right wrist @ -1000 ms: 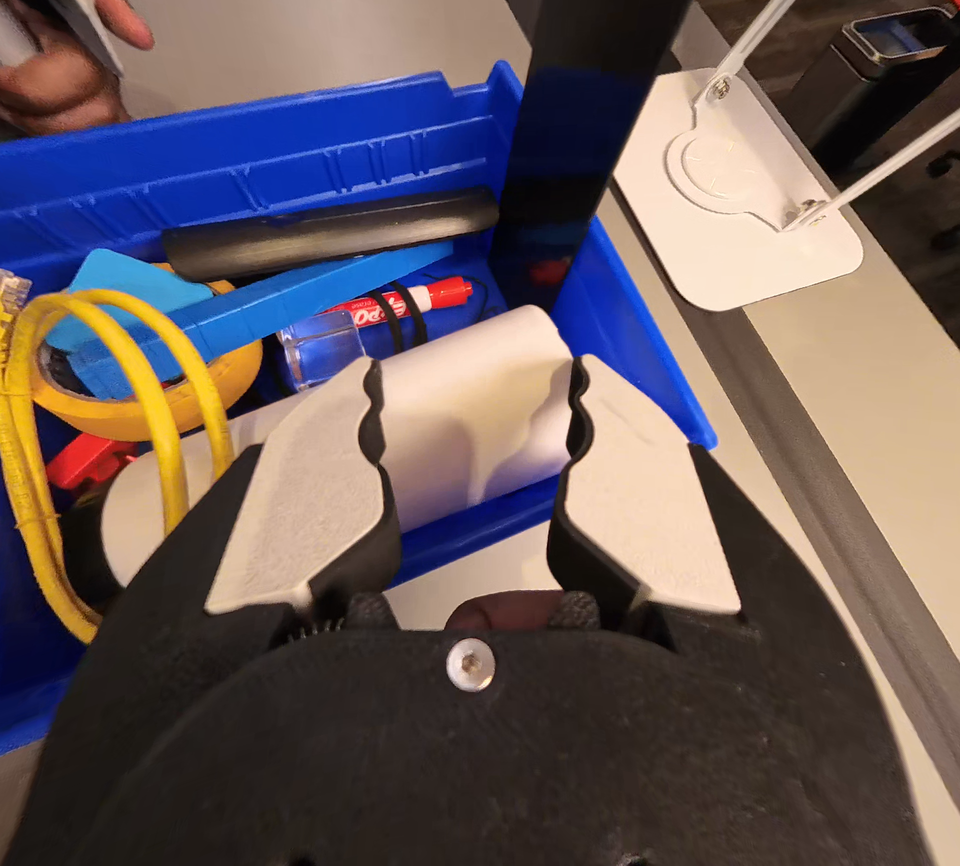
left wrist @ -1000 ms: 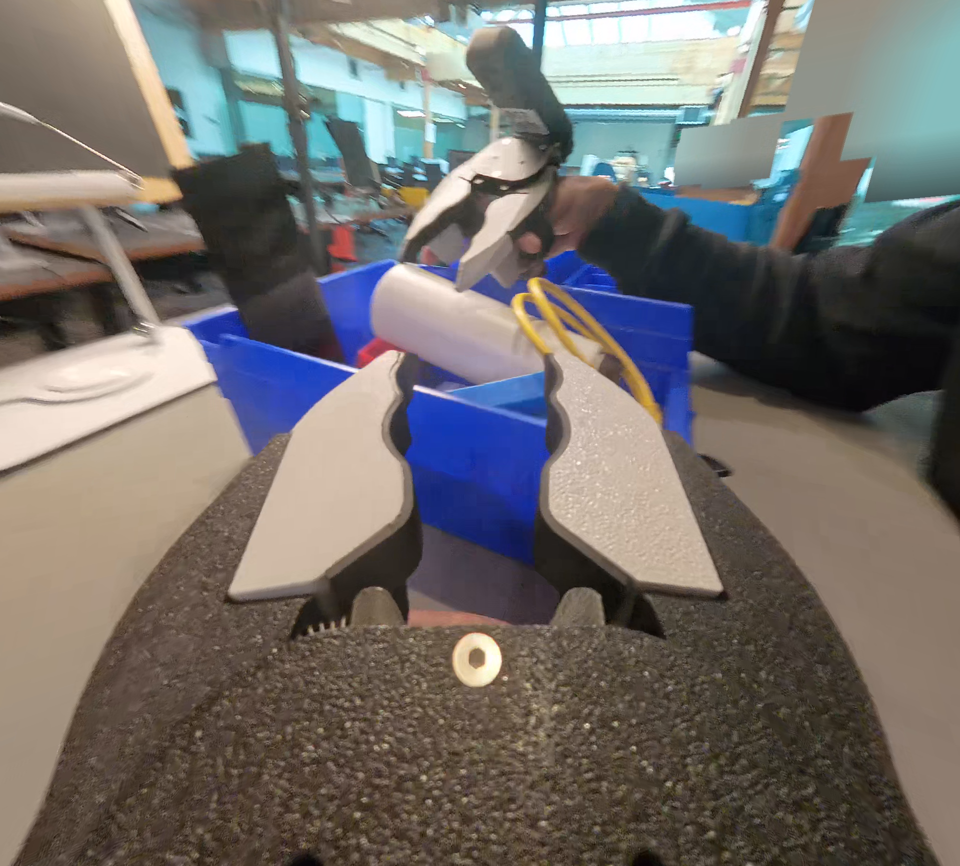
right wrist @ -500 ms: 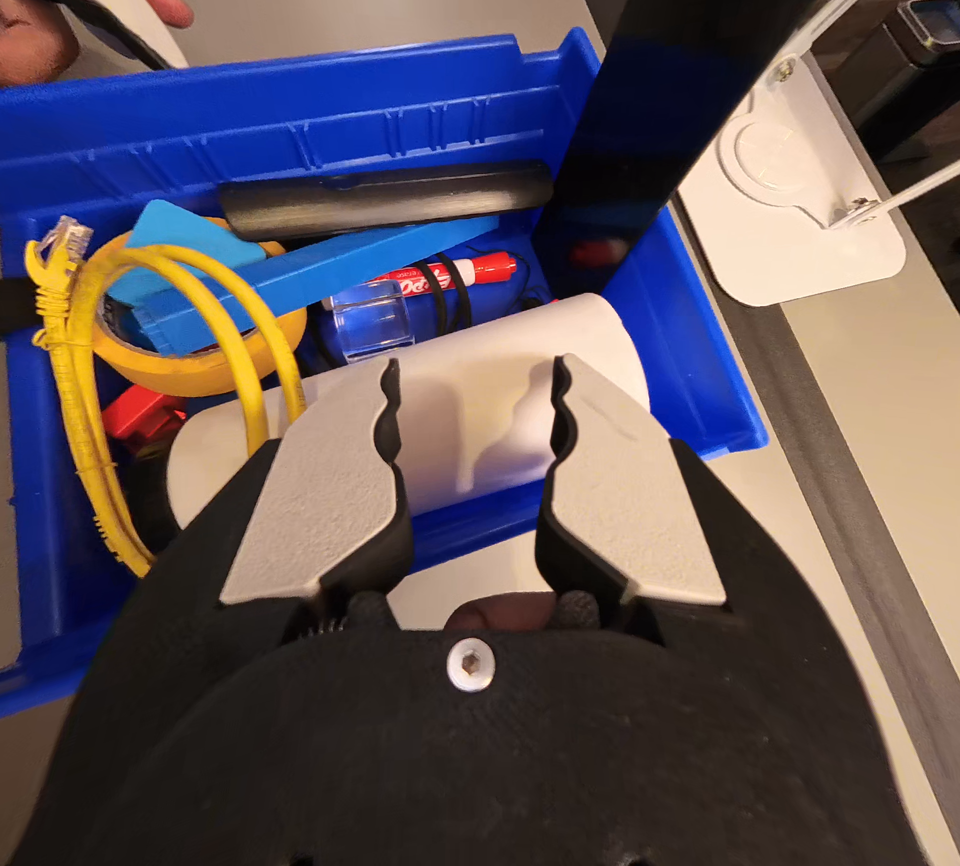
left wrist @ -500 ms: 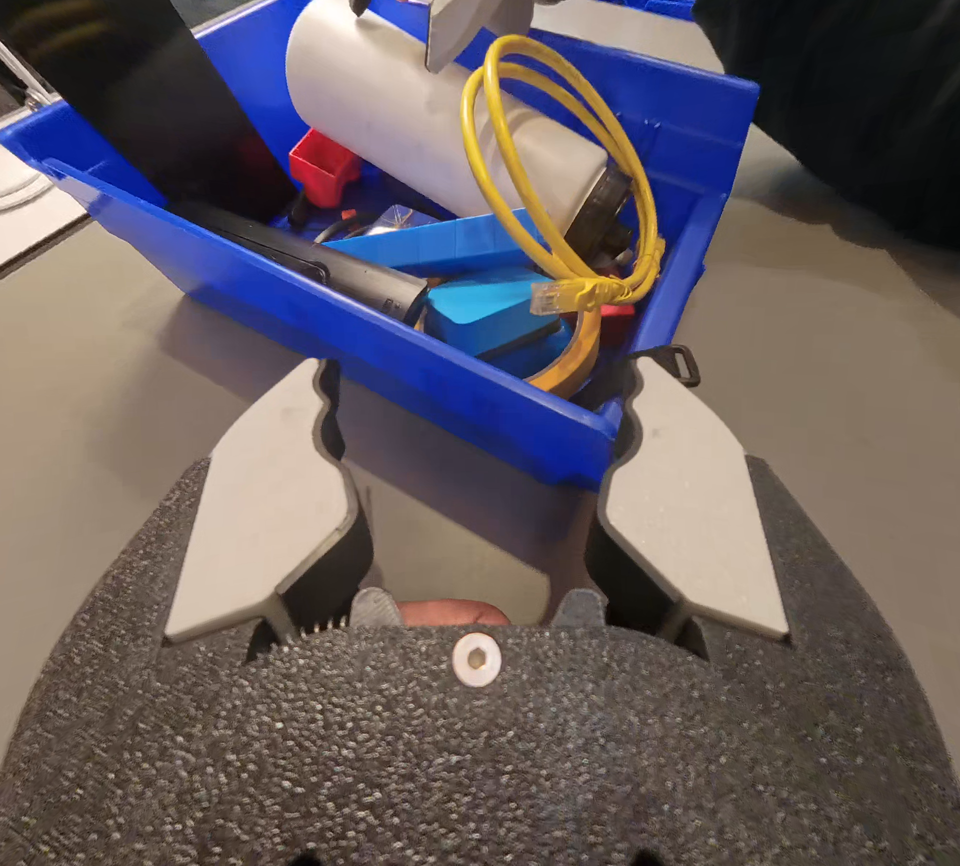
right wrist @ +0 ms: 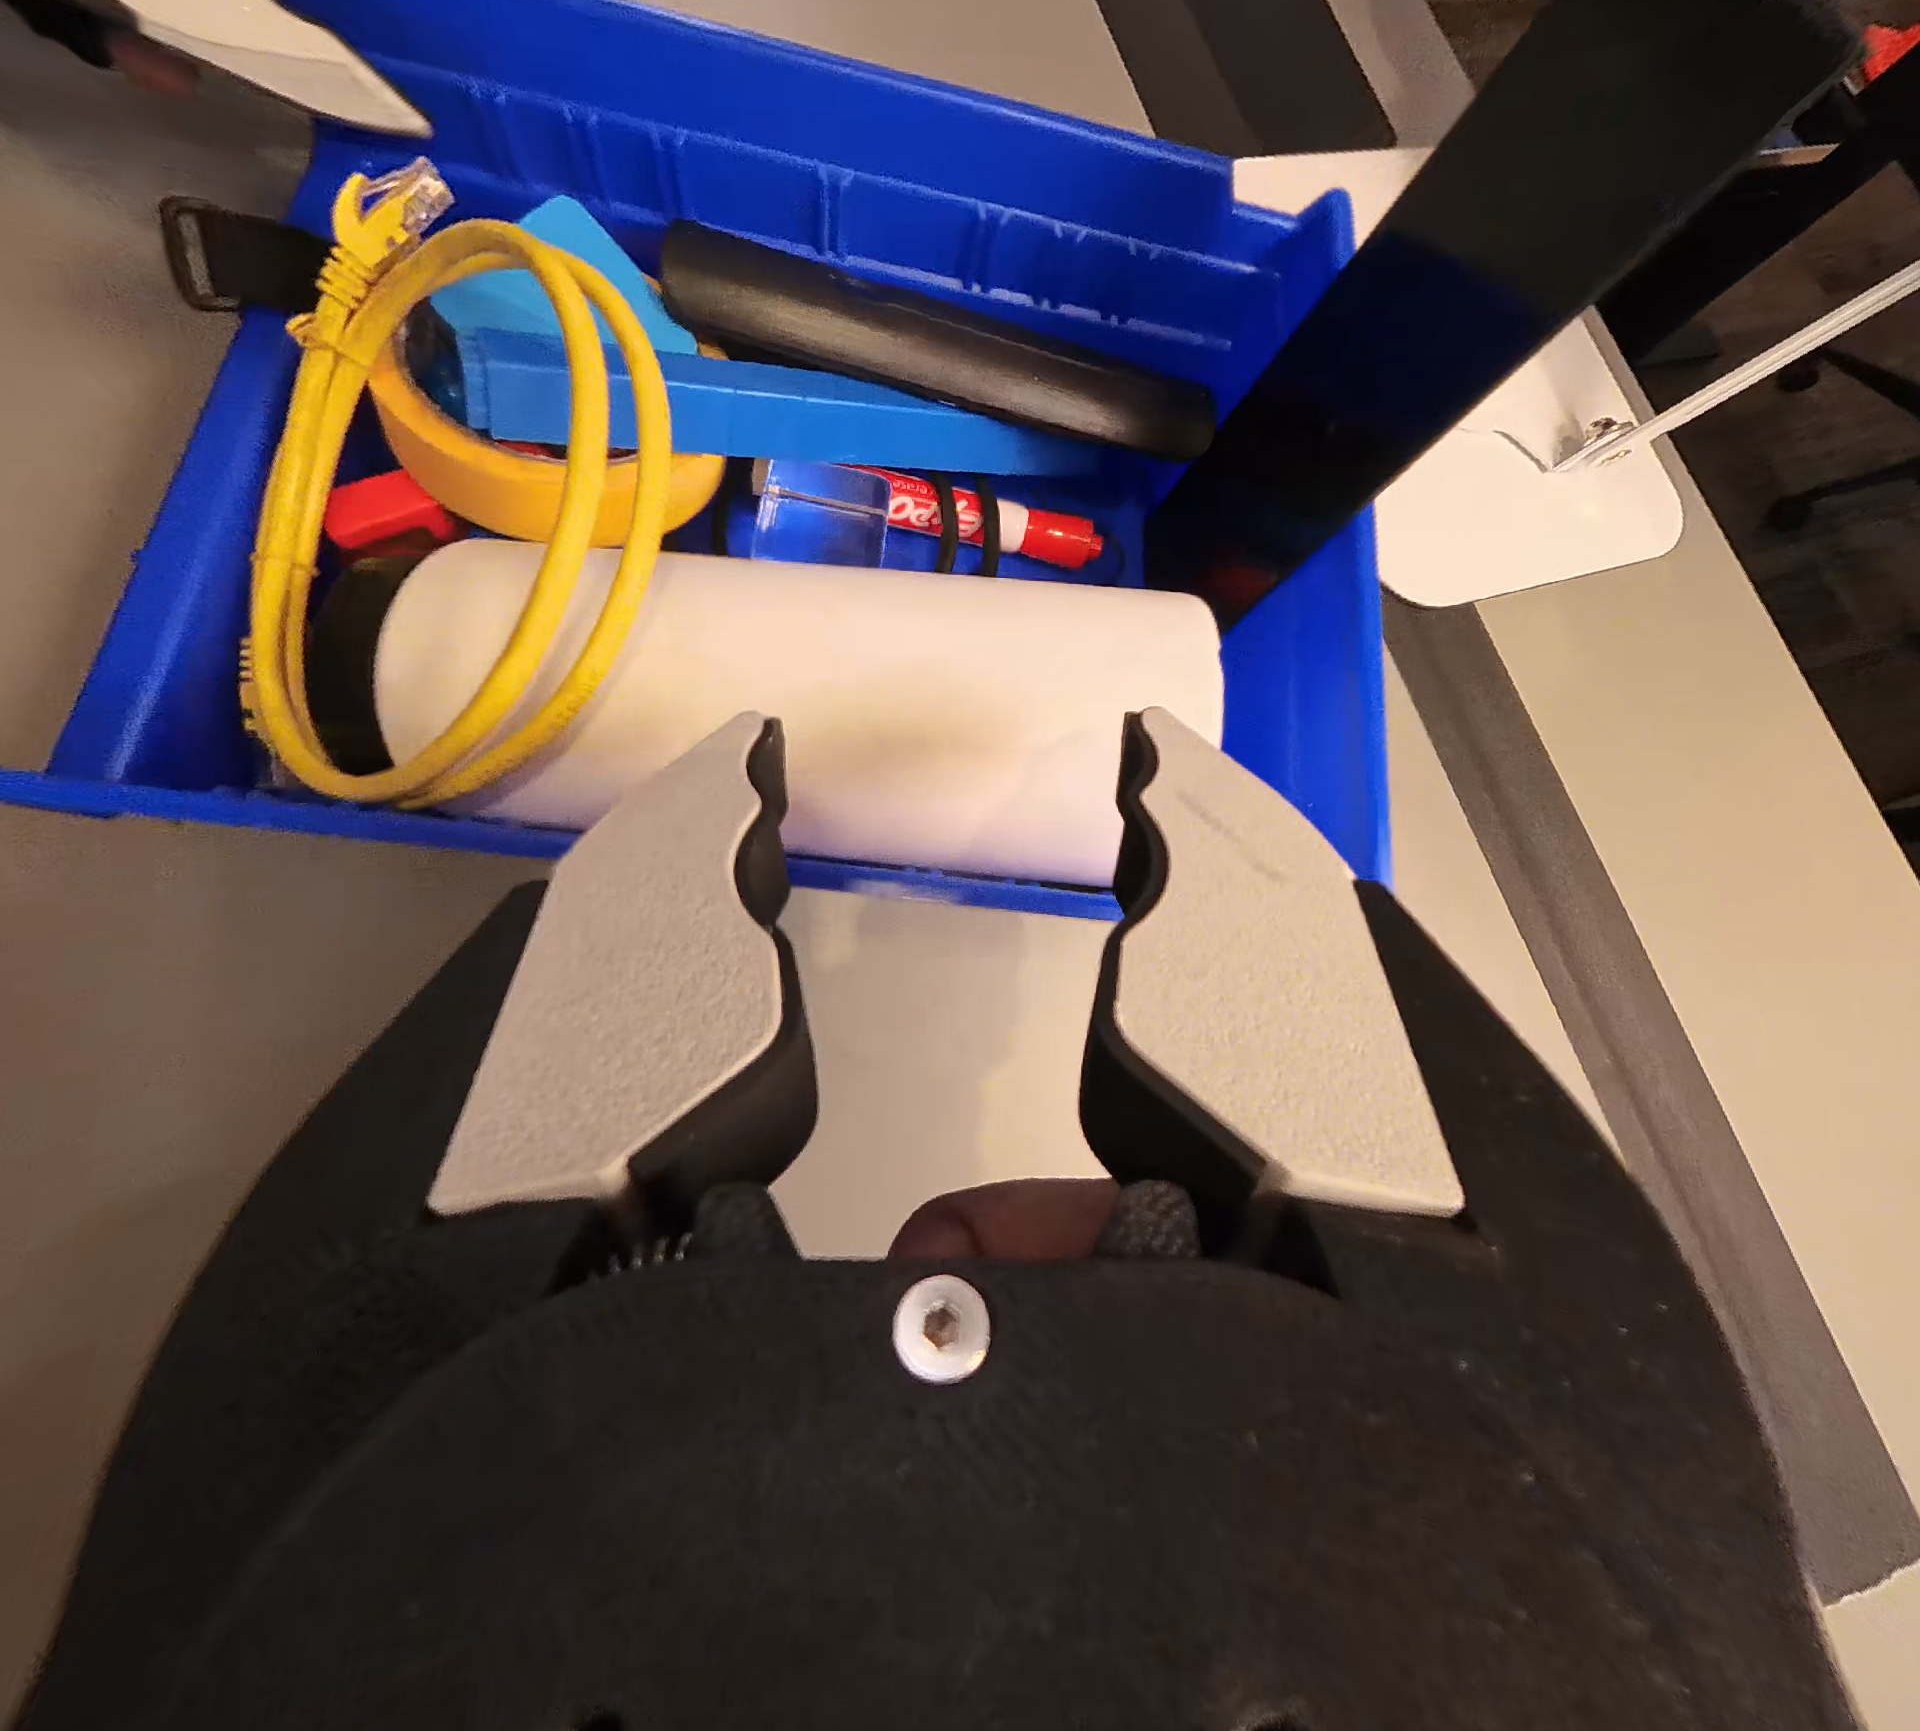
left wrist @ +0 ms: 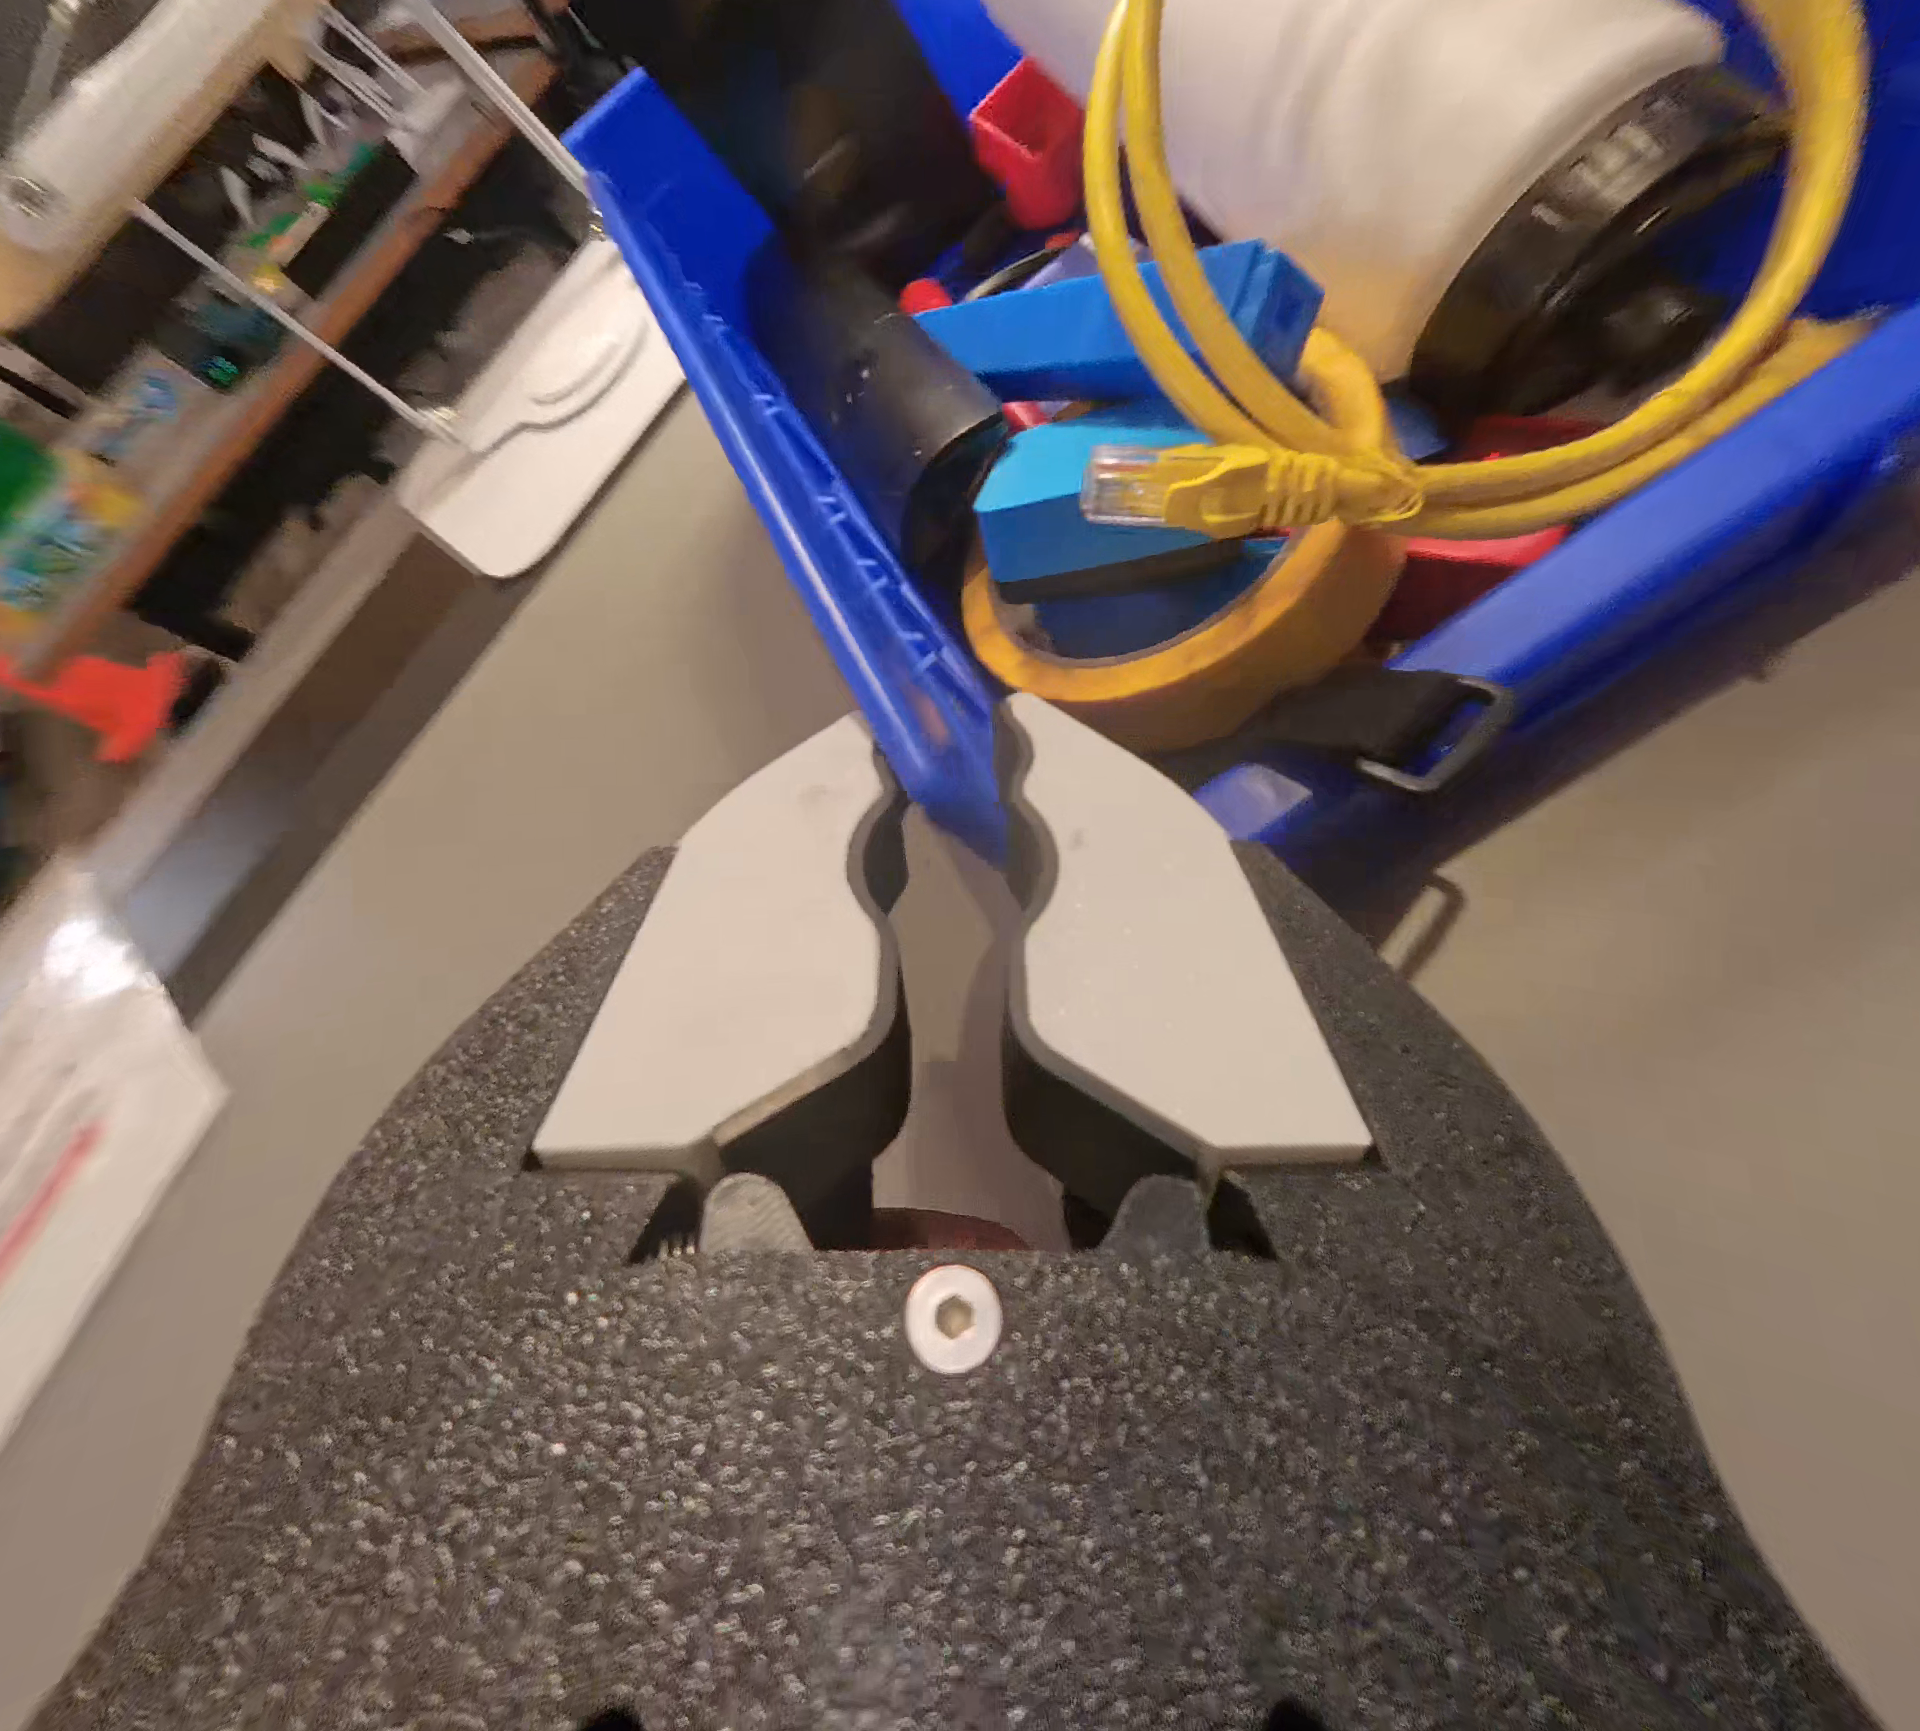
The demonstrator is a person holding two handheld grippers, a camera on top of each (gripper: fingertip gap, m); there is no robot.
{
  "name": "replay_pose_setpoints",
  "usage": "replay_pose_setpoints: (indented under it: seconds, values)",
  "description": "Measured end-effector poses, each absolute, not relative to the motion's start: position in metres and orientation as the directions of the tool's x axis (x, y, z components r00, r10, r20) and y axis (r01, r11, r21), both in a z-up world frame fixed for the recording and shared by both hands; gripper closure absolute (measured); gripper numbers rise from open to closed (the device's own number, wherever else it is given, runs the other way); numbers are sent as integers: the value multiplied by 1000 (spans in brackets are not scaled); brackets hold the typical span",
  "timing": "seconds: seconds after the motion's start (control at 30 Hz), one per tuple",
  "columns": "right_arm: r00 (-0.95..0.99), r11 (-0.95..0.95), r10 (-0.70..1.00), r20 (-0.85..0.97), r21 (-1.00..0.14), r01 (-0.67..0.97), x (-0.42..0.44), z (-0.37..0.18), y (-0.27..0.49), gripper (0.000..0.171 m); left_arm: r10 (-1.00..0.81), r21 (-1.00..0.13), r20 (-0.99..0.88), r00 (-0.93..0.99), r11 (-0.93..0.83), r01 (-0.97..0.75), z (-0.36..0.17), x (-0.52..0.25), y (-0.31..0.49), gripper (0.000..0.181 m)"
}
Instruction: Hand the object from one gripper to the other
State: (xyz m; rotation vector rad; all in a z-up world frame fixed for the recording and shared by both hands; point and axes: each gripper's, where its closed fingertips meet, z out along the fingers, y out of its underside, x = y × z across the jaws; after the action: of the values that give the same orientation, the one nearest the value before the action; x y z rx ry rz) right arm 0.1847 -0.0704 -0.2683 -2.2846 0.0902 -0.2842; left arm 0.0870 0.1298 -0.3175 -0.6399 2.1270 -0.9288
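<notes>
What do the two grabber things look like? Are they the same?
Nearly the same. The left gripper has a dark grey, grainy, rounded body; the right gripper has a black one. Each carries two flat, light grey fingers with wavy black inner edges, and one silver screw in the middle of the body. No cables or sleeves show on them.

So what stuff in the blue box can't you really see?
- Red block, left wrist view: mostly behind the white roll.
- Marker, right wrist view: partly covered by a clear box.
- Black panel: its foot is hidden inside the blue bin.
- Left gripper: whether its fingers pinch the bin corner is unclear.
- Black strap: runs under the bin.
</notes>
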Motion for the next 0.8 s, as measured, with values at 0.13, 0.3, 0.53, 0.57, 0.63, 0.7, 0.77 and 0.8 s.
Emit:
replay_pose_setpoints:
  seconds: [0.13,0.3,0.53,0.57,0.63,0.7,0.77,0.8]
  values:
    - [974,-639,-145,175,-768,43,180,-259,-66,109,-603,-809,-397,-692,586,-47,-316,88,134,165]
    - [976,-638,-111,190,-766,77,170,-255,-64,110,-532,-832,-401,-746,552,53,-316,86,138,163]
    - [977,-638,-84,195,-764,97,160,-251,-63,110,-409,-812,-418,-811,568,132,-316,71,153,163]
    - [978,-638,-78,195,-764,101,159,-251,-63,110,-383,-809,-414,-826,570,141,-316,65,157,162]
    - [979,-636,-61,195,-764,112,154,-249,-63,110,-344,-814,-391,-853,562,146,-317,55,167,163]
    - [981,-639,-37,191,-759,124,148,-249,-62,111,-305,-829,-354,-884,541,145,-317,44,176,163]
    - [982,-651,-7,190,-746,140,141,-252,-62,111,-277,-856,-288,-916,504,117,-317,33,185,164]
    - [982,-661,7,191,-736,148,138,-255,-62,111,-270,-870,-251,-930,484,94,-317,30,190,165]
